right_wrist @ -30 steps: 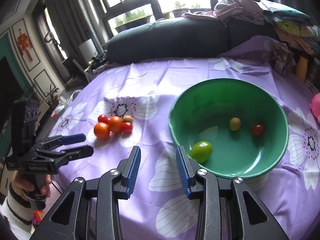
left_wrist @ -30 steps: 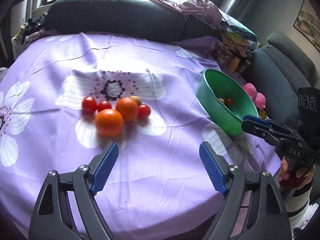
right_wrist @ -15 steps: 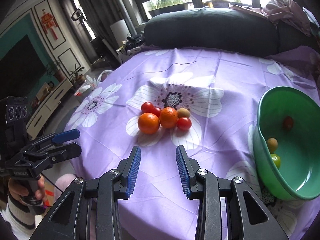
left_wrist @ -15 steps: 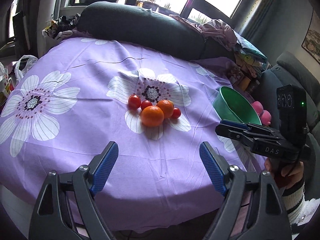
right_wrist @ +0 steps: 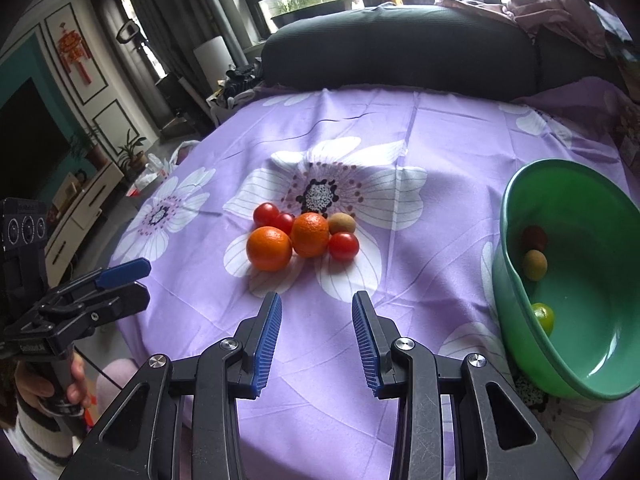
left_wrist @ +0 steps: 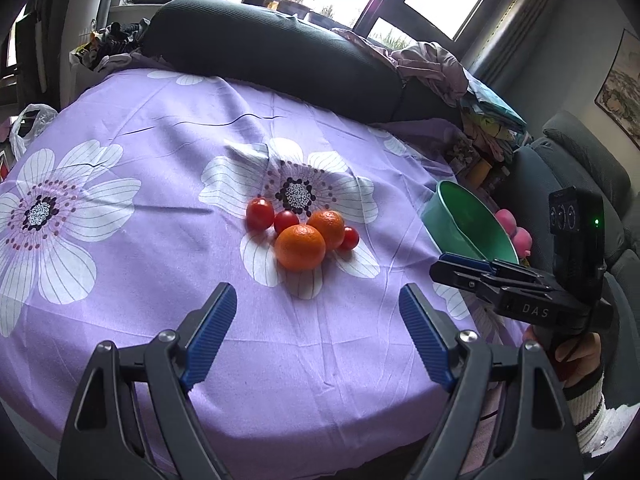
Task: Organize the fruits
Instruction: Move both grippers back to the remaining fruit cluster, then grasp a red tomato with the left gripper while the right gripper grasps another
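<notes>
A cluster of fruit lies mid-table on the purple flowered cloth (left_wrist: pixel 168 128): two oranges (right_wrist: pixel 269 249) (right_wrist: pixel 310 234), three red tomatoes (right_wrist: pixel 344 246) and a brown kiwi (right_wrist: pixel 342 223). The cluster also shows in the left wrist view (left_wrist: pixel 300 247). A green bowl (right_wrist: pixel 505 272) at the right holds a red, a brown and a green fruit (right_wrist: pixel 544 318). My right gripper (right_wrist: pixel 317 320) is open and empty, just short of the cluster. My left gripper (left_wrist: pixel 318 316) is open wide and empty, also short of the cluster.
A dark sofa back (left_wrist: pixel 280 52) runs along the table's far side, with piled clothes (left_wrist: pixel 432 68) at the right. Pink objects (left_wrist: pixel 516 228) lie beyond the bowl. A grey armchair (left_wrist: pixel 580 168) stands right. The table edge drops off at the front.
Both grippers have turned from the bowl toward the fruit cluster and come closer to it. The right gripper's jaws have opened wider. The fruit has not moved.
</notes>
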Tool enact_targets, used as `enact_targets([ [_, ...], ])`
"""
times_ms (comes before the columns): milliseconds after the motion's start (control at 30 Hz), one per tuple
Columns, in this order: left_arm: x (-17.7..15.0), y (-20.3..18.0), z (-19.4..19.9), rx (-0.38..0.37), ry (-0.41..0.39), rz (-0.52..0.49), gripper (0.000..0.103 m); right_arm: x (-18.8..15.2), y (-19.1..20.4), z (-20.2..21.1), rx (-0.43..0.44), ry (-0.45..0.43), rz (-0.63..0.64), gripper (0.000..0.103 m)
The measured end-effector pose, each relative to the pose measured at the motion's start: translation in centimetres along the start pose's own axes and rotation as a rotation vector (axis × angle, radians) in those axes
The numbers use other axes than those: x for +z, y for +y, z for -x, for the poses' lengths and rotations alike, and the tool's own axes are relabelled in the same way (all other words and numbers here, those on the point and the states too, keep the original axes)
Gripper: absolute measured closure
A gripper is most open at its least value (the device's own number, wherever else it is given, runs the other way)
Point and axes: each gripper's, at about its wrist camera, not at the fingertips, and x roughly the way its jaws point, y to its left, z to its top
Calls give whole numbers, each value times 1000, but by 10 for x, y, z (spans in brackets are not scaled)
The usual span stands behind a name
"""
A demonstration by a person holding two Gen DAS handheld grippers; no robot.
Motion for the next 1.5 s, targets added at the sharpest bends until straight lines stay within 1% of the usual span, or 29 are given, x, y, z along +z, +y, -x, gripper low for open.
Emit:
enact_targets([
  [300, 17, 14, -7, 12, -10, -3, 20, 4, -13, -10, -26, 16, -27, 66],
  [567, 30, 16, -24, 14, 13, -13, 21, 9, -12, -20, -22, 29, -10, 66],
  [633, 35, 16, -28, 12, 16, -24, 21, 10, -13, -22, -22, 32, -7, 66],
  [767, 47, 15, -40, 37, 37, -63, 23, 13, -14, -26, -21, 39, -4, 66],
  [833, 54, 16, -48, 47, 50, -84, 25, 16, -15, -29, -24, 43, 1, 66],
  [867, 58, 17, -53, 54, 59, -93, 28, 17, -15, -31, -25, 46, 2, 66],
  [933, 64, 18, -63, 75, 80, -108, 30, 20, -15, -35, -24, 53, 6, 66],
  [1067, 73, 19, -83, 126, 120, -136, 41, 28, -16, -49, -27, 79, 16, 66],
  [1167, 74, 21, -97, 181, 163, -170, 44, 34, -16, -59, -30, 94, 32, 66],
  [1400, 74, 24, -117, 203, 248, -249, 45, 41, -15, -86, -49, 163, 80, 66],
  [1433, 74, 24, -120, 204, 258, -260, 46, 41, -14, -89, -53, 172, 89, 66],
  [1467, 74, 24, -122, 212, 264, -274, 49, 41, -14, -93, -60, 186, 97, 66],
  [1500, 74, 24, -125, 223, 273, -293, 51, 41, -14, -96, -69, 196, 106, 66],
])
